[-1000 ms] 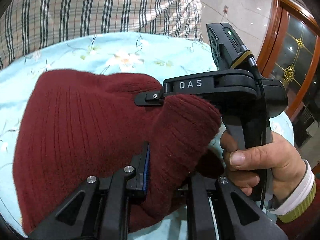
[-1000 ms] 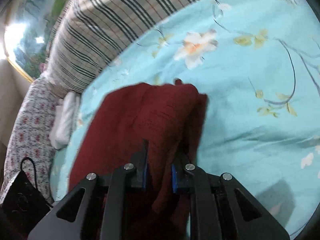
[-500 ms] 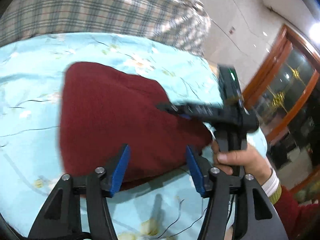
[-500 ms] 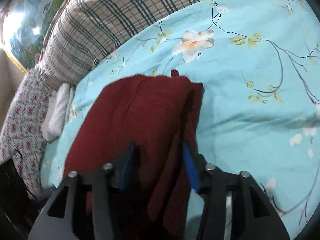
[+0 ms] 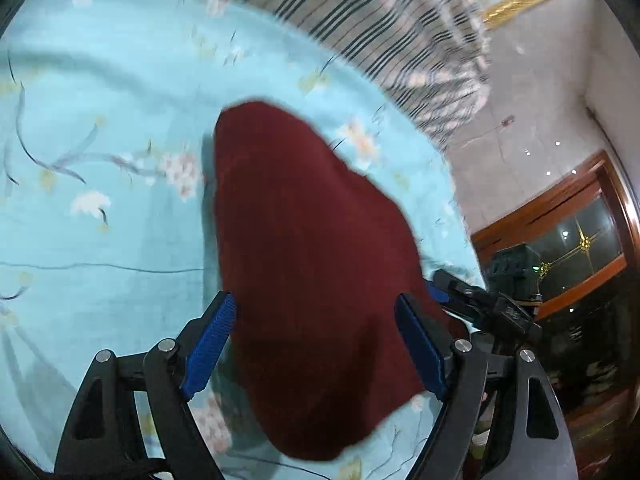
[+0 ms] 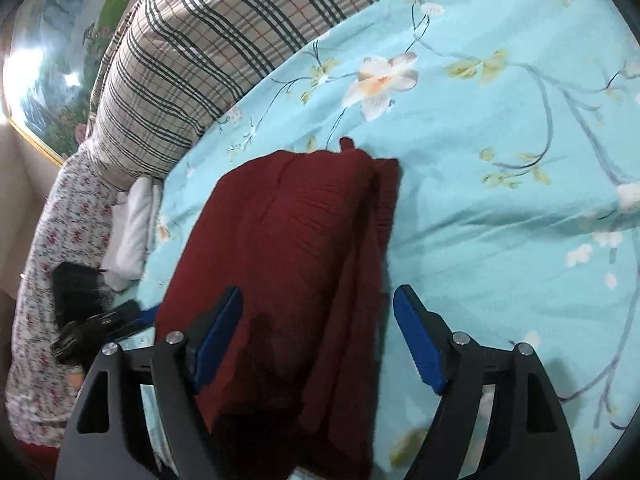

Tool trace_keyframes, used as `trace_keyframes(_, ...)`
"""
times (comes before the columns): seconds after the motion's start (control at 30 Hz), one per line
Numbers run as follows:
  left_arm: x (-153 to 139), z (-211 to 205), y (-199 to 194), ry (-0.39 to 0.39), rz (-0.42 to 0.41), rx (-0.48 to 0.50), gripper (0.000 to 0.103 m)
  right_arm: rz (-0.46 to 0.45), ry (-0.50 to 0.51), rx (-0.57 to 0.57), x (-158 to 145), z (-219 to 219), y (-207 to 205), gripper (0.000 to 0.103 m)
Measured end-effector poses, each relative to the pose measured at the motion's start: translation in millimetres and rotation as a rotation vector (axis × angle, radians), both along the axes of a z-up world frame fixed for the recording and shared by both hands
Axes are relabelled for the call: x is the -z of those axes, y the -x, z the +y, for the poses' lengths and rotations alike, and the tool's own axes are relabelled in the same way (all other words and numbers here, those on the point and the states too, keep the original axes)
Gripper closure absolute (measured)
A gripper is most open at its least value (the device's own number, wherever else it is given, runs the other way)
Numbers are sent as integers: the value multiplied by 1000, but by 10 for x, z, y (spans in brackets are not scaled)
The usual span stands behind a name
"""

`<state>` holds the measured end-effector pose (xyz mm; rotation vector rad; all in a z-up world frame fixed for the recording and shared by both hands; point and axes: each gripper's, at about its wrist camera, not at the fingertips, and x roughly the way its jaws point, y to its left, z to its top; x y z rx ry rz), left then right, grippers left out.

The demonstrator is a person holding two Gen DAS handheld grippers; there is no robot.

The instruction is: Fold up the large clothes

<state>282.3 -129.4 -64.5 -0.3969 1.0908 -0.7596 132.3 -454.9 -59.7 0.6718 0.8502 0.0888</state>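
The left hand-held gripper (image 5: 316, 344) is letting go: its blue pads are opening and press on nothing. The red sweater (image 5: 308, 264) lies between and ahead of them, folded into a thick pad on the bed (image 5: 104, 248). The right hand-held gripper (image 6: 316, 336) is opening too, so the fold can rest flat. Farther ahead sits a checked pillow (image 6: 208, 60).

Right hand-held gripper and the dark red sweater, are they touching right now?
Cannot tell. In the right wrist view the right hand-held gripper is opening over the sweater; one pad is clear of it, but the other pad overlaps the cloth.
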Motion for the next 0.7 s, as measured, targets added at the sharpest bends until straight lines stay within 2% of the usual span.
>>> trace_keyframes(0.07,147,-87,-121,-9,43,28,20,27,-13,-5,67,3,-55,25)
trace_keyframes(0.1,214,-128,-154,-17,59,33,15,34,-18,-7,93,-1,-80,25)
trace_keyframes(0.2,372,-235,-162,4,100,67,11,34,-40,-20,128,-12,-128,25)
trace_keyframes(0.33,407,-427,-154,-13,72,96,11,40,-74,-60,170,40,-211,25)
trace_keyframes(0.4,409,-506,-130,-25,63,115,17,51,-63,-74,187,80,-257,25)
trace_keyframes(0.47,414,-569,-117,-35,51,125,21,59,-46,-83,187,112,-291,31)
trace_keyframes(0.53,389,-571,-89,-42,31,124,26,71,-38,-73,207,112,-296,50)
trace_keyframes(0.6,364,-552,-46,-45,5,121,34,60,-64,-66,219,77,-269,60)
trace_keyframes(0.7,285,-497,63,-47,-50,115,44,38,-64,-54,167,103,-205,67)
